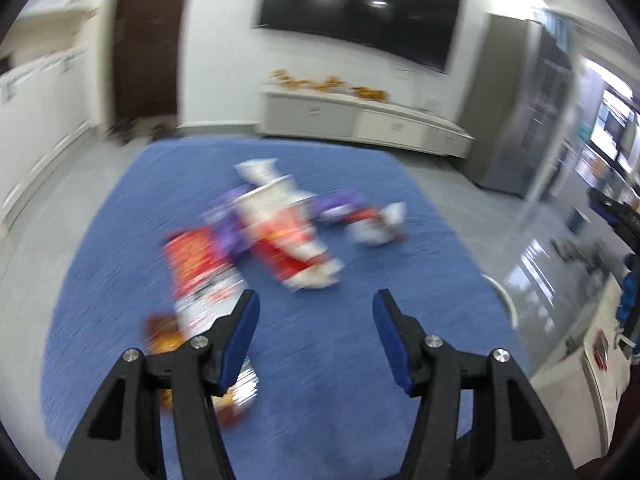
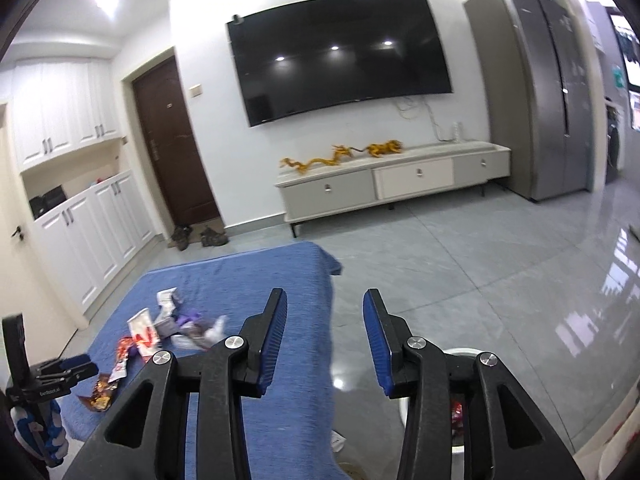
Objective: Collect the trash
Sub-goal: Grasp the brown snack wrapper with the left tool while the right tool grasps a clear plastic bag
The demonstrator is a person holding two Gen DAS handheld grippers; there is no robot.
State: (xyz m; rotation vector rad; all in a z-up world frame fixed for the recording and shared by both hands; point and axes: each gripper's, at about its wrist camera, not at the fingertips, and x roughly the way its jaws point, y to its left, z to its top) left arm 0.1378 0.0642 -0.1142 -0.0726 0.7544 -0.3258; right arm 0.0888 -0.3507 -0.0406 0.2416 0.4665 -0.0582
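Observation:
Several snack wrappers (image 1: pixel 276 228) lie scattered on a blue cloth (image 1: pixel 328 344); the left wrist view is blurred by motion. My left gripper (image 1: pixel 316 312) is open and empty above the cloth, just right of a red and white wrapper (image 1: pixel 200 276). My right gripper (image 2: pixel 325 308) is open and empty, over the cloth's right edge (image 2: pixel 304 360). The wrappers (image 2: pixel 168 328) lie to its left. A white bin (image 2: pixel 460 400) with a red wrapper inside sits under the right finger. The left gripper (image 2: pixel 60 368) shows at far left in the right wrist view.
A grey tiled floor (image 2: pixel 460 264) surrounds the cloth. A low TV cabinet (image 2: pixel 392 184) and wall TV (image 2: pixel 340 68) stand behind, a grey fridge (image 2: pixel 540 92) to the right, white cupboards (image 2: pixel 80 232) and a brown door (image 2: pixel 172 144) to the left.

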